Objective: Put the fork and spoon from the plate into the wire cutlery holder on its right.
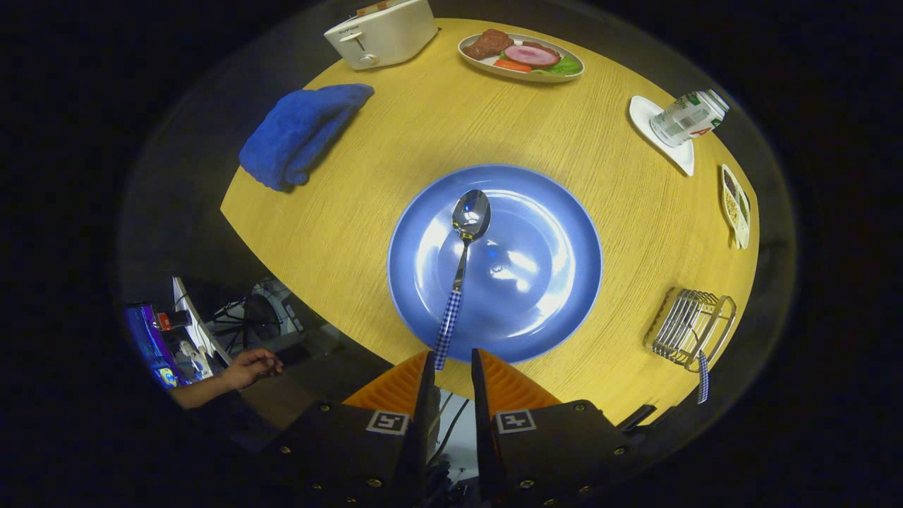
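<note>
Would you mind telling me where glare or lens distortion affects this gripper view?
Gripper view: bright ceiling-light glare patches sit on the glossy round blue plate and on the bowl of the metal spoon with the blue checked handle; the fisheye lens bows the yellow wooden table's edges; the wire cutlery holder looks squeezed; the scene darkens outward; the gripper fingers stand slightly apart at the spoon's handle end.

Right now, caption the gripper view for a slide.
Open gripper nears checked spoon on blue plate; wire holder to the right.
</note>
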Tool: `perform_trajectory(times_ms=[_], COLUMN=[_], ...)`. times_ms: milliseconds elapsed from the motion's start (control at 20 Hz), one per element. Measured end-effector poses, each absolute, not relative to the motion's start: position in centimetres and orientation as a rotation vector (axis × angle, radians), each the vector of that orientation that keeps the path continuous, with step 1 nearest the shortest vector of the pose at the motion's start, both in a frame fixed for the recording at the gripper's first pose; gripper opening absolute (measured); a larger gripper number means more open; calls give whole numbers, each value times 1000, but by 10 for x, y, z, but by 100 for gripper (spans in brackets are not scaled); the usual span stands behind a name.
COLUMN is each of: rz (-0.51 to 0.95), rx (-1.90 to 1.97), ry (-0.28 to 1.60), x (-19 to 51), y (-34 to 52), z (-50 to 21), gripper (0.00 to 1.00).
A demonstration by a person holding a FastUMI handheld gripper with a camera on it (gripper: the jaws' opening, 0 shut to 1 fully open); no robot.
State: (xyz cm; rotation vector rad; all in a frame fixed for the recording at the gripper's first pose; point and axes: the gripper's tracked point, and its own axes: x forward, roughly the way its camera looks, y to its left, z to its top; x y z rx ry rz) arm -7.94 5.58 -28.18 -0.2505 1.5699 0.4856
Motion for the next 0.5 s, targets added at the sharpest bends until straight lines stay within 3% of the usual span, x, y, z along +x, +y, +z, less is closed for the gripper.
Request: perform_trajectory(times_ms=[500], rz=[437], rx=[-240], ry=[1608], x=[-79], y=[67], z=[-327], gripper=[30])
